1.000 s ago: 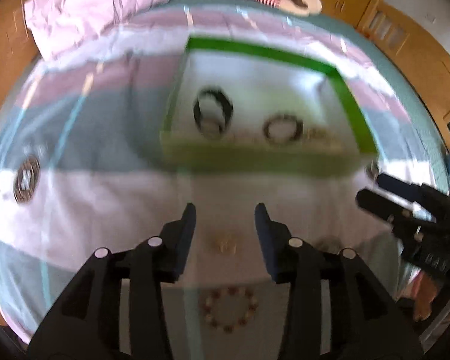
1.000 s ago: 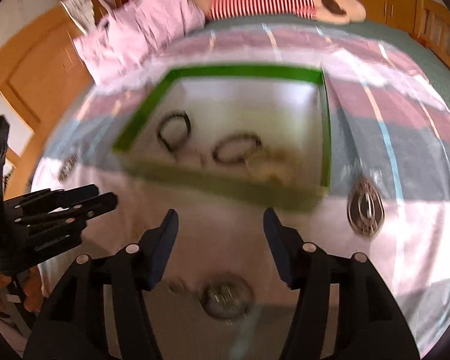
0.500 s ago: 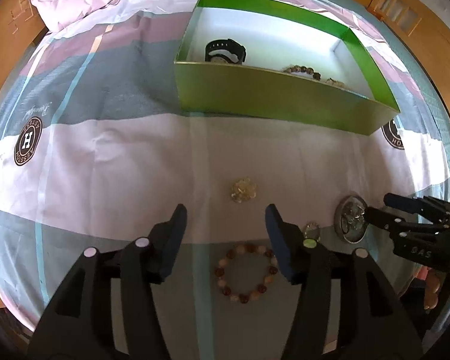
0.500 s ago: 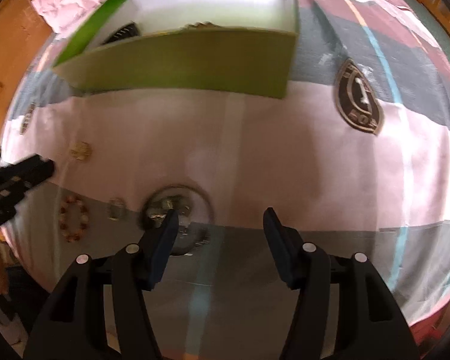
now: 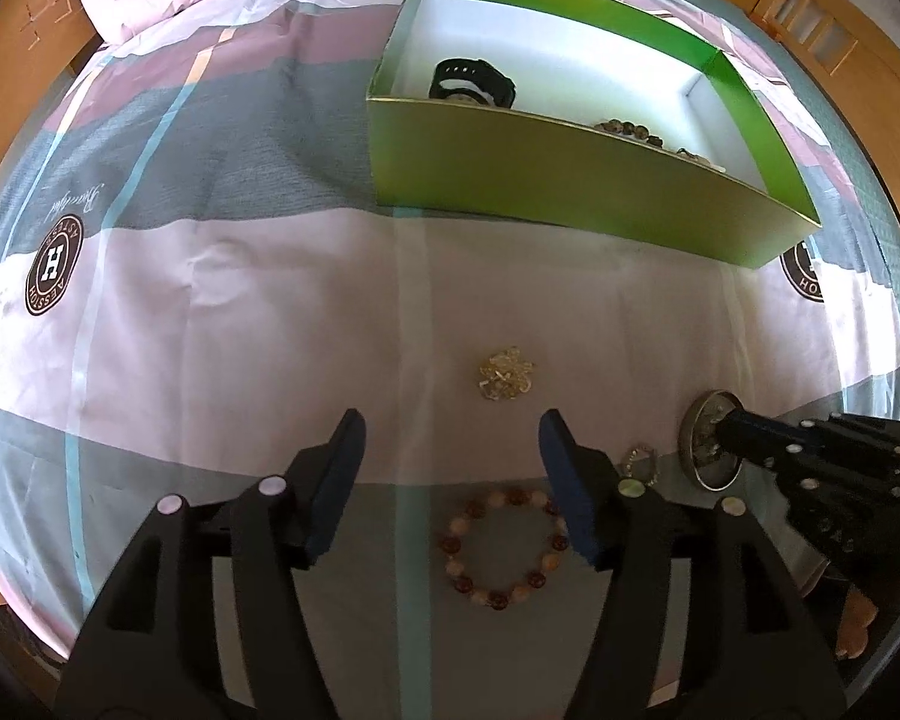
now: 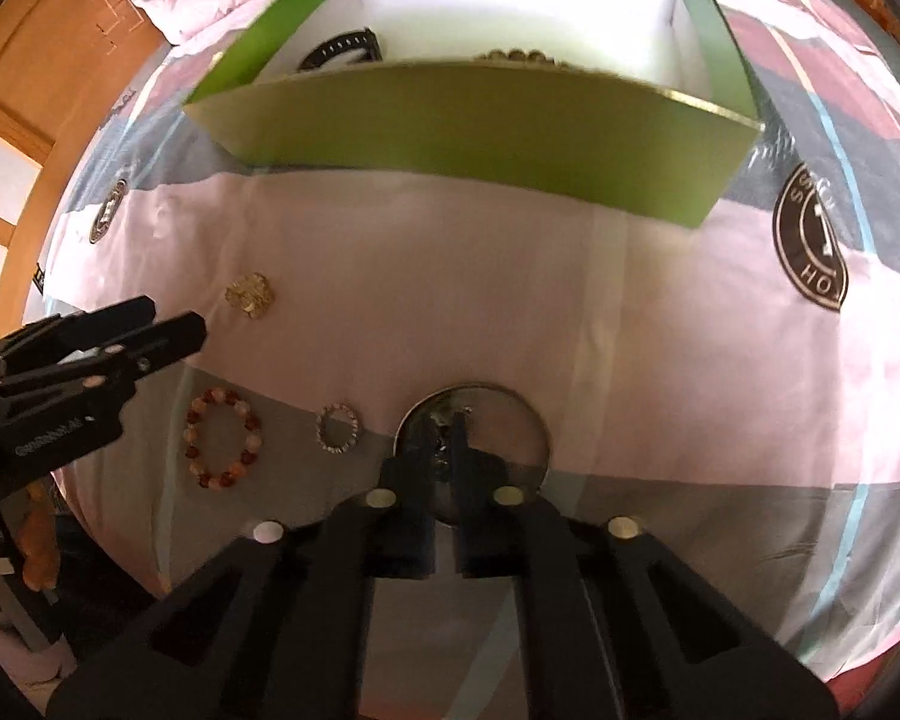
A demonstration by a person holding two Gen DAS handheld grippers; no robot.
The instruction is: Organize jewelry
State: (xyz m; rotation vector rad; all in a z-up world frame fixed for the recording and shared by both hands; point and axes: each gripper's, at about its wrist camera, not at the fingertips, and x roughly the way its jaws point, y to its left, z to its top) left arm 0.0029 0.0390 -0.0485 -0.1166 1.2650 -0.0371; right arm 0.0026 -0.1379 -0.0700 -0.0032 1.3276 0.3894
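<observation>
A bed (image 5: 240, 312) with a striped cover carries a green box (image 5: 570, 192) that holds a black watch (image 5: 474, 81) and some beads. The right gripper (image 6: 447, 426) has its jaws pressed together inside a round metal dish (image 6: 510, 414). The left gripper (image 5: 450, 438), jaws opening with nothing between them, hovers over a beaded bracelet (image 5: 501, 546), near a gold trinket (image 5: 506, 373) and a small ring (image 6: 337, 427).

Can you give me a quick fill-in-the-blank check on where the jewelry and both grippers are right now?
1. The black watch lies inside the ____ box.
2. The right gripper is shut, with its tips over the round ____ dish.
3. The beaded bracelet lies on the bedsheet below the ____ gripper, whose jaws are opening and empty.

Missing words: green; metal; left
</observation>
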